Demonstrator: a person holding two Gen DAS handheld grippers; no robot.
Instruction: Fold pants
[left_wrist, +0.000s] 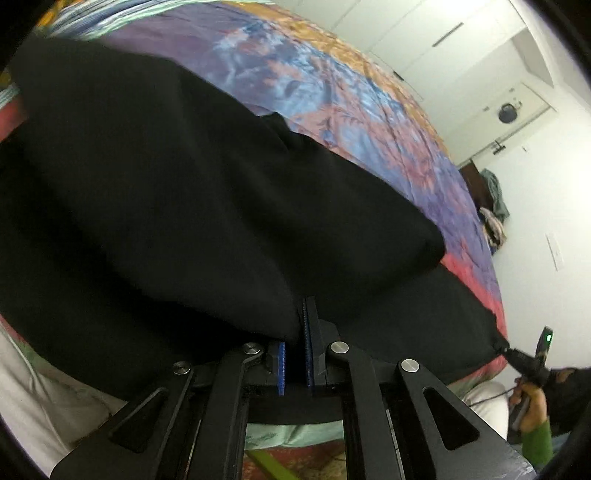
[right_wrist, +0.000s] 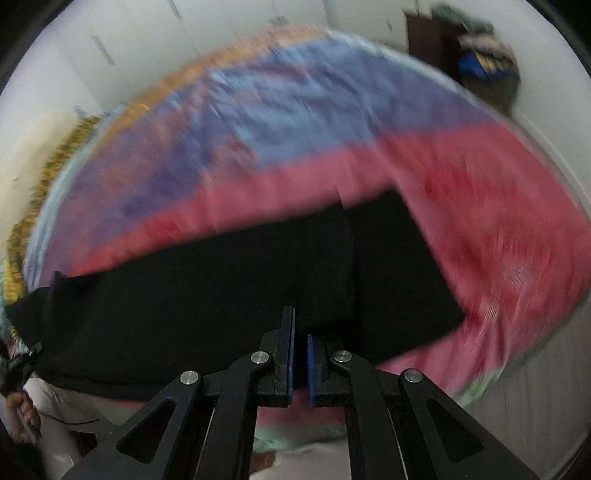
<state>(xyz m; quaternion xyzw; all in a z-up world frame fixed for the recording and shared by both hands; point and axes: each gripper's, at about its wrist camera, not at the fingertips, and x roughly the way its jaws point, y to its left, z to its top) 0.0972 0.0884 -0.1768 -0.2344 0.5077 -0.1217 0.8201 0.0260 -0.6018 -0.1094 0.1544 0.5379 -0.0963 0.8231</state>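
Black pants (left_wrist: 184, 192) lie across a colourful bedspread (left_wrist: 332, 92). One layer bulges up and drapes over my left gripper (left_wrist: 300, 325), whose blue pads are shut on the cloth edge. The right gripper (left_wrist: 511, 353), held by a hand in a green sleeve (left_wrist: 537, 439), pinches the far corner of the pants at the right. In the blurred right wrist view the pants (right_wrist: 184, 302) stretch left across the red part of the bedspread (right_wrist: 498, 229). There my right gripper (right_wrist: 301, 328) is shut on a raised fold of them, and the left gripper (right_wrist: 26, 356) shows small at the far left edge.
White cupboard doors (left_wrist: 424, 33) and a white wall (left_wrist: 554, 206) stand beyond the bed. A dark wooden stand with piled clothes (left_wrist: 493, 206) is past the far corner. The bed's front edge and pale floor (right_wrist: 314, 458) run below the grippers.
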